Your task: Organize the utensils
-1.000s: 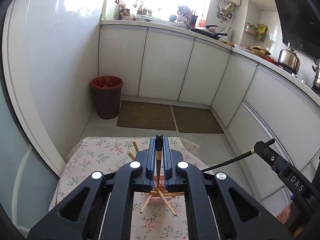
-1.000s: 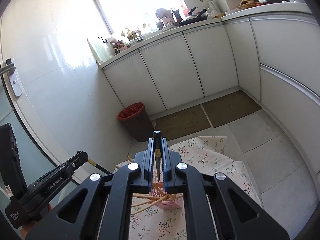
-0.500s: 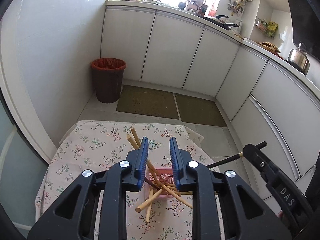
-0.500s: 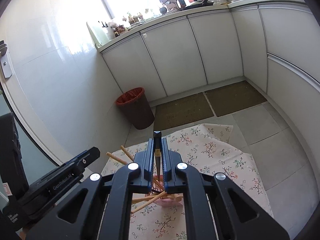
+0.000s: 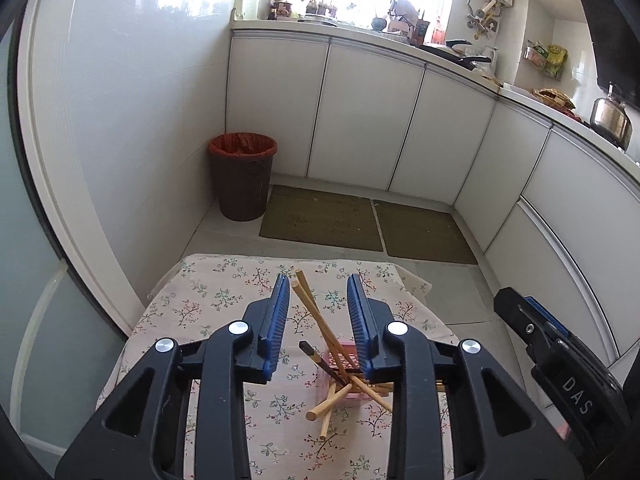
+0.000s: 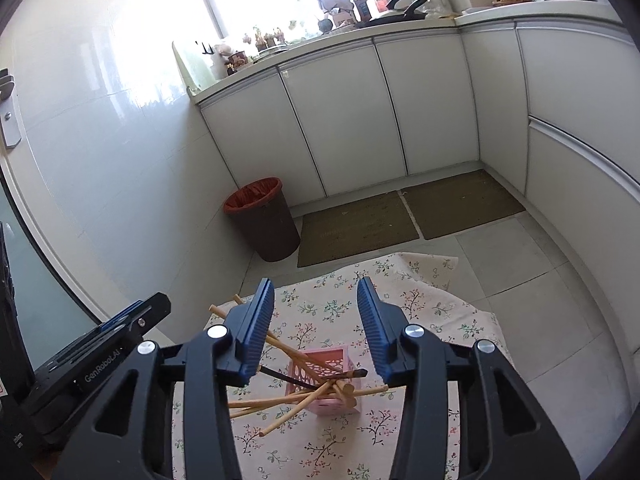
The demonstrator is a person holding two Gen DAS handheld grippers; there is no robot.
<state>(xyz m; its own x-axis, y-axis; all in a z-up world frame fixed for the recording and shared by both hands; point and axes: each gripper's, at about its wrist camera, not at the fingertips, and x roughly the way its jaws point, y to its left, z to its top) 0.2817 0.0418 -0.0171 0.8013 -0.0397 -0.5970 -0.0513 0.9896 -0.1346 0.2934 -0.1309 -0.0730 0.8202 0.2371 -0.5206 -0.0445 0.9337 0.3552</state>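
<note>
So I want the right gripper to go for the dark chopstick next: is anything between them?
Nothing visible does. The right gripper is open above the pink basket, and the dark chopstick lies across the top of the wooden chopsticks.

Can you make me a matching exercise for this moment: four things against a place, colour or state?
Things:
1. pink basket
2. dark chopstick
3. bin
4. left gripper

States:
A. on the floor beside the mats
B. open, holding nothing
C. on the floral cloth, holding chopsticks
D. leaning out of the basket among the wooden ones

Pairs: 1-C, 2-D, 3-A, 4-B
</note>
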